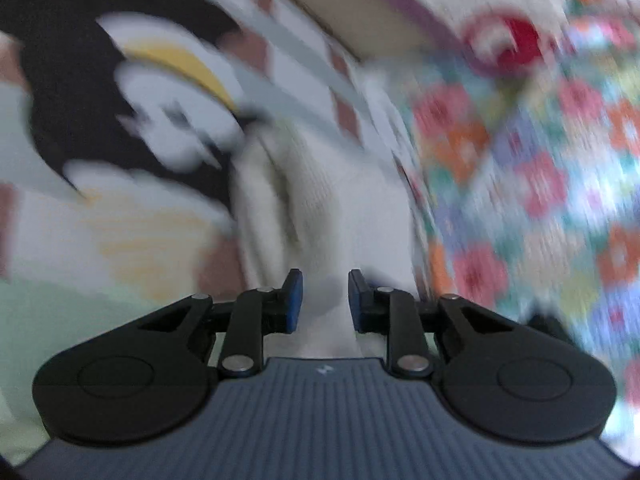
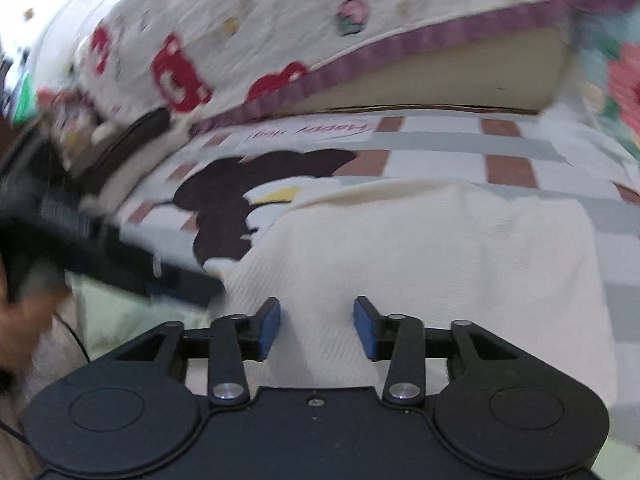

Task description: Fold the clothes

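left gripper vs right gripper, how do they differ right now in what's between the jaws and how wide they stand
The left gripper has bunched white cloth running up between its blue pads; the right gripper hovers over flat cloth with nothing gripped. The left jaws stand narrower, the right wider. The left view is more blurred. Both share black linkages and blue pads.

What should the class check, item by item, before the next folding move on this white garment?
1. White garment lies on the checked bedsheet: ok.
2. Left hand-held gripper has cloth between its pads: ok; a firm pinch: cannot tell, picture blurred.
3. Right hand-held gripper open above the cloth, holding nothing: ok.
4. Garment smooth on the right wrist side: ok; bunched into a ridge in the left wrist view: not ok.
5. Pillow clear of the garment: ok.
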`<state>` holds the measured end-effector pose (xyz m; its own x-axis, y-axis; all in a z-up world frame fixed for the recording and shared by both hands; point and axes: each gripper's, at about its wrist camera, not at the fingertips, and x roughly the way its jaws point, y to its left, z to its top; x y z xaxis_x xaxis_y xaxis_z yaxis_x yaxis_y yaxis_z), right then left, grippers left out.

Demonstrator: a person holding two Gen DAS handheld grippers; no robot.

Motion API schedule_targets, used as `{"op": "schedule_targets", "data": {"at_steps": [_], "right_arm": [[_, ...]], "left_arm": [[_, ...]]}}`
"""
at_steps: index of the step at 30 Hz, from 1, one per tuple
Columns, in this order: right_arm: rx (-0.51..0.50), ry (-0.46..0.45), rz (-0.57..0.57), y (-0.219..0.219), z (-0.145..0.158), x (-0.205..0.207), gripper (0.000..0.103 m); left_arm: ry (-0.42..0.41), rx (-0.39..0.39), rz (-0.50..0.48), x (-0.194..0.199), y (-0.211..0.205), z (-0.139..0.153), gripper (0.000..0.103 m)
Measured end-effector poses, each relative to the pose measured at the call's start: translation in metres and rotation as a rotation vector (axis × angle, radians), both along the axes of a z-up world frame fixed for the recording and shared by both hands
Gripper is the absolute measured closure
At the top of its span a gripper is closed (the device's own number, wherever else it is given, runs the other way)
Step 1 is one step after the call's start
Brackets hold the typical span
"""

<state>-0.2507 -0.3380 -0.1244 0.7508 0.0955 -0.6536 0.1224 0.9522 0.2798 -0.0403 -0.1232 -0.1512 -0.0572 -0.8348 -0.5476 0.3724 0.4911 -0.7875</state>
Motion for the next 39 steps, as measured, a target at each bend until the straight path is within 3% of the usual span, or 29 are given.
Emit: {"op": "schedule_targets", "data": {"at_steps": [2,3,9,14,16,19,23,27,28,30,32,33,34,37,39], "right_arm": [[-0.010,0.016,0.027,0.003,-0.007,0.000,0.077],[-0.015,0.024,0.040,0.004,-0.011,0.001,0.093],[0.036,0.009,0.034,0.004,-0.010,-0.010,0.097],[0.170,0.035,0.066,-0.001,-0.019,-0.008,0.100],[0.161,0.079,0.089,0.006,-0.028,-0.011,0.101],[0.147,0.107,0.110,0.012,-0.035,-0.018,0.100],[0.137,0.002,0.090,0.005,-0.004,-0.021,0.099],[0.001,-0.066,0.135,0.012,0.028,0.008,0.078],[-0.038,-0.065,0.163,0.016,0.028,0.020,0.067],[-0.123,-0.039,0.200,0.023,0.021,0.047,0.056],[-0.168,-0.018,0.166,0.020,0.008,0.065,0.056],[-0.134,-0.009,0.175,0.015,0.003,0.074,0.063],[-0.110,-0.011,0.207,0.013,0.001,0.076,0.093],[-0.095,0.023,0.314,0.016,-0.002,0.080,0.100],[-0.002,0.084,0.403,0.023,-0.009,0.076,0.101]], "left_arm": [[-0.014,-0.014,0.094,0.018,-0.002,0.001,0.080],[-0.009,-0.028,0.121,0.027,-0.006,-0.001,0.080],[0.008,0.001,0.050,0.042,-0.070,-0.019,0.074],[-0.191,0.095,0.039,0.048,-0.105,-0.018,0.082],[-0.183,0.099,0.041,0.055,-0.110,-0.020,0.083],[-0.109,0.075,0.057,0.068,-0.108,-0.026,0.084],[0.027,0.006,0.074,0.083,-0.093,-0.041,0.085],[0.133,-0.048,0.053,0.096,-0.090,-0.056,0.085],[0.134,-0.049,0.042,0.096,-0.089,-0.056,0.085],[0.134,-0.050,0.022,0.098,-0.088,-0.057,0.085],[0.134,-0.052,0.001,0.099,-0.087,-0.058,0.085],[0.126,-0.049,0.001,0.098,-0.087,-0.057,0.085],[0.119,-0.050,-0.004,0.098,-0.087,-0.058,0.086],[0.112,-0.067,-0.001,0.098,-0.086,-0.061,0.086],[0.119,-0.084,0.008,0.099,-0.086,-0.064,0.086]]}}
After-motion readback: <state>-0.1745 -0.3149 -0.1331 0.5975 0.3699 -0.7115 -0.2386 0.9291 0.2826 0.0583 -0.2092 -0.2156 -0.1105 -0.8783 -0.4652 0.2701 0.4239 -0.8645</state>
